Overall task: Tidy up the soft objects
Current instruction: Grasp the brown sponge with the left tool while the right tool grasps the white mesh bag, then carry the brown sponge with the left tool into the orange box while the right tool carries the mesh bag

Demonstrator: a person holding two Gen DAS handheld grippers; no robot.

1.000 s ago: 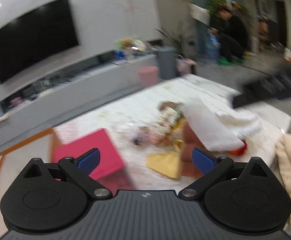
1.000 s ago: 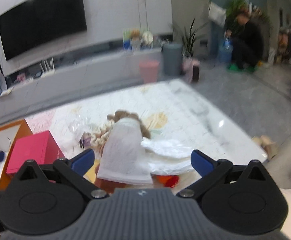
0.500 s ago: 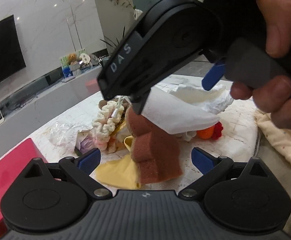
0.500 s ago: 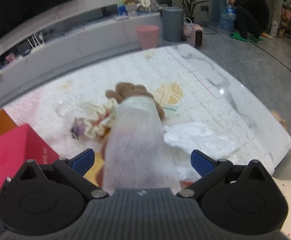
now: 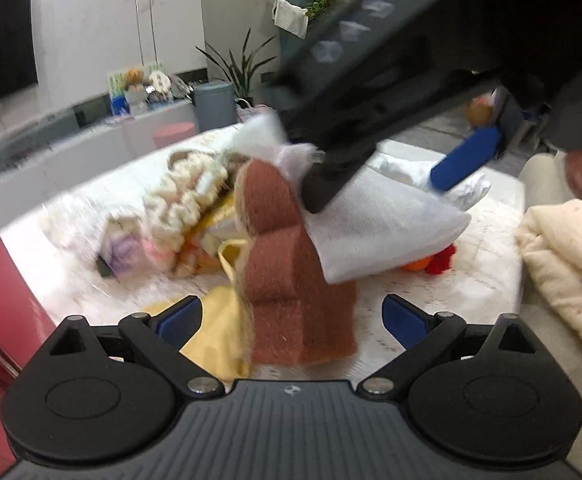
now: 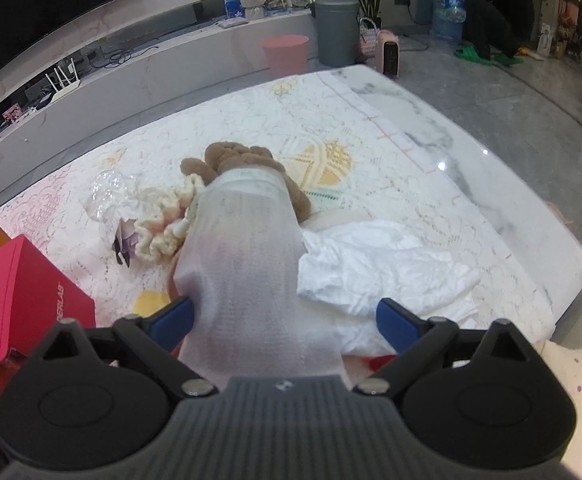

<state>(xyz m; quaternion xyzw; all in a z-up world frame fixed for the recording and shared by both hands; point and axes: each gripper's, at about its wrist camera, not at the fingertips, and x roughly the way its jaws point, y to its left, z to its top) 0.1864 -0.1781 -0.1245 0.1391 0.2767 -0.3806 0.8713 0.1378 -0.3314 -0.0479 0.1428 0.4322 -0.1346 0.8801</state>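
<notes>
A white mesh cloth point(image 6: 247, 264), draped over a brown sponge point(image 5: 287, 264) in the heap of soft things near the middle of the surface point(image 6: 491, 184), is caught between the jaws of the right gripper point(image 6: 283, 322), which are closing but not yet seen to press: the left pad lies against the cloth's edge, the right pad stands clear of it. The left gripper point(image 5: 291, 316) is held spread, the sponge between its pads and untouched. The cloth is seen as thin, loosely woven and half transparent, one end banded with a printed label, its free corner hanging toward the surface's near right side. Beside it lie a cream crocheted piece point(image 6: 167, 220), a brown knitted toy point(image 6: 235, 156), a yellow cloth point(image 5: 215, 332) and a crumpled white sheet point(image 6: 383, 268). A snag is judged likely: only a fold may be pinched, so the cloth could slip free, or the sponge beneath could be dragged and toppled. The two grippers are also crowded close over one pile, and a knock between them is thought possible. A pink box point(image 6: 15, 300) stands at the near left corner
</notes>
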